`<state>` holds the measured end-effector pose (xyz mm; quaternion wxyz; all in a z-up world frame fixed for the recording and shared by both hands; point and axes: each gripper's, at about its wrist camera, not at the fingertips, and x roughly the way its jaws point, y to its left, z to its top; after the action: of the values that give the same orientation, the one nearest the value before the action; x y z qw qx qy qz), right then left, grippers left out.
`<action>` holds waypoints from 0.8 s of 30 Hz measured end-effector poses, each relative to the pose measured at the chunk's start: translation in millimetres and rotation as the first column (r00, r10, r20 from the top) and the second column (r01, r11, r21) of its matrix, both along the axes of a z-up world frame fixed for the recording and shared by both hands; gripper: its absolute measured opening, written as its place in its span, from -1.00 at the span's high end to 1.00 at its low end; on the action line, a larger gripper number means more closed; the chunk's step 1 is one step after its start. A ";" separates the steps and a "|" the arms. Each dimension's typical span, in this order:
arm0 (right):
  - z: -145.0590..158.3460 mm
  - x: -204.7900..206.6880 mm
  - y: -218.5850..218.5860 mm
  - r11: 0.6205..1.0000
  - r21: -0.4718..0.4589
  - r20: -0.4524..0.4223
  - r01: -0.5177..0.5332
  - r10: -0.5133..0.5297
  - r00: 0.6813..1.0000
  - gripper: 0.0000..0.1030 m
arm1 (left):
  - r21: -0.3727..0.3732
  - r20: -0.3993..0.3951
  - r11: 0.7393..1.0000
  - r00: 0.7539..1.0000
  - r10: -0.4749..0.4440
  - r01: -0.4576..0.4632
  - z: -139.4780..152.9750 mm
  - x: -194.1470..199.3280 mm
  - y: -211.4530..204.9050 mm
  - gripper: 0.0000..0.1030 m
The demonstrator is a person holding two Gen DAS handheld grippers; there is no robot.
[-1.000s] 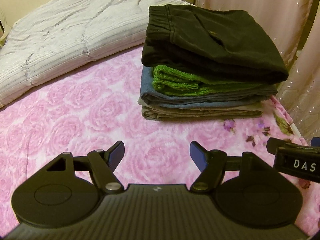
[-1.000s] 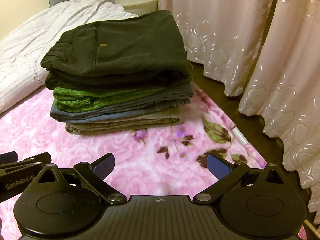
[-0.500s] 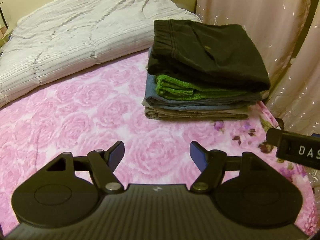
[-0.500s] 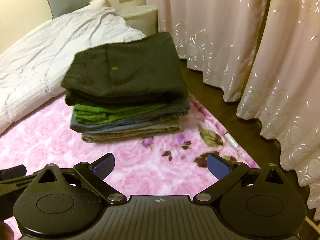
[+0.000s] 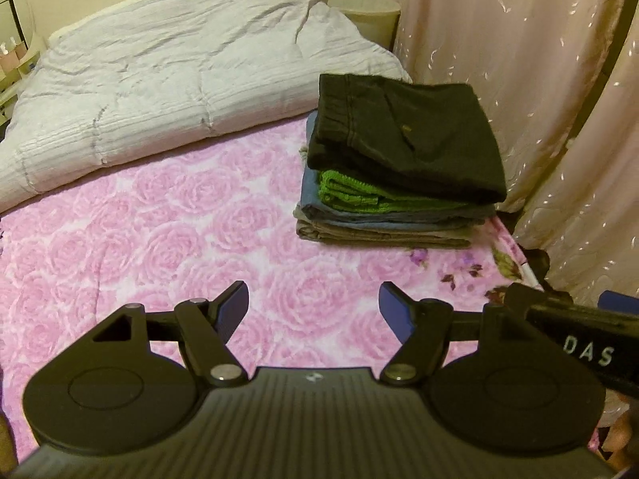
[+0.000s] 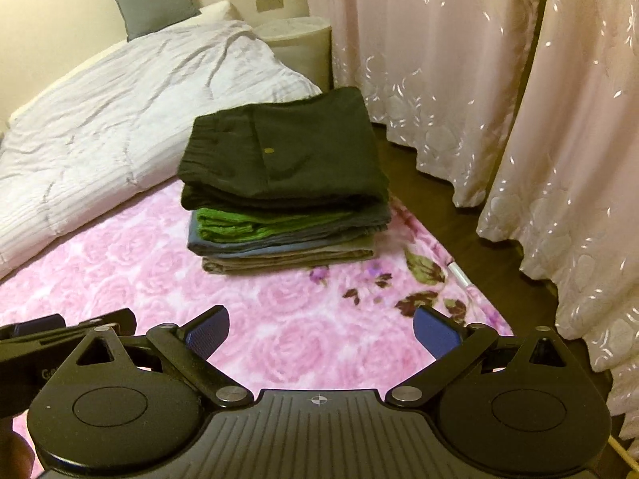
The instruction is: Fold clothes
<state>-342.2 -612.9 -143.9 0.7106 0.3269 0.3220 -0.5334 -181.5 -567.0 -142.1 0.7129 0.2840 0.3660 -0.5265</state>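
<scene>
Both grippers have risen and drawn back, so the stack of folded clothes (image 5: 399,175) looks smaller and farther off. The left gripper (image 5: 313,311) and right gripper (image 6: 321,333) hang with jaws wide apart, holding and touching nothing. The stack, dark trousers (image 6: 285,155) on top, lies flat on the pink rose-patterned blanket (image 5: 159,239), its long axis running left to right, well ahead of both jaws.

Black claw (image 5: 313,311) — blue pads (image 5: 233,311)

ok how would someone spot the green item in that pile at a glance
Find the pink rose blanket and the stack of folded clothes near the curtains. The green knit is second from top, under the black trousers, the only bright layer.
</scene>
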 end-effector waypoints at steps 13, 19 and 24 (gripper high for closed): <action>45.2 -6.7 14.9 0.999 -0.034 0.021 -0.006 0.007 1.000 -0.96 | -0.033 0.031 0.999 1.000 -0.005 0.006 46.1 -4.4 16.8 -0.34; 58.3 -9.0 18.3 0.998 -0.052 0.016 -0.021 0.022 1.000 -0.96 | -0.052 0.044 0.999 0.999 -0.015 0.018 60.7 -7.8 16.4 -0.34; 64.4 -9.7 19.0 0.997 -0.066 0.010 -0.031 0.031 0.999 -0.96 | -0.066 0.049 0.997 0.998 -0.027 0.030 70.5 -12.7 14.3 -0.34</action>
<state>-351.9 -593.9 -79.6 0.7310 0.3014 0.3052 -0.5308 -194.2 -552.7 -71.6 0.7231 0.2779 0.3269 -0.5414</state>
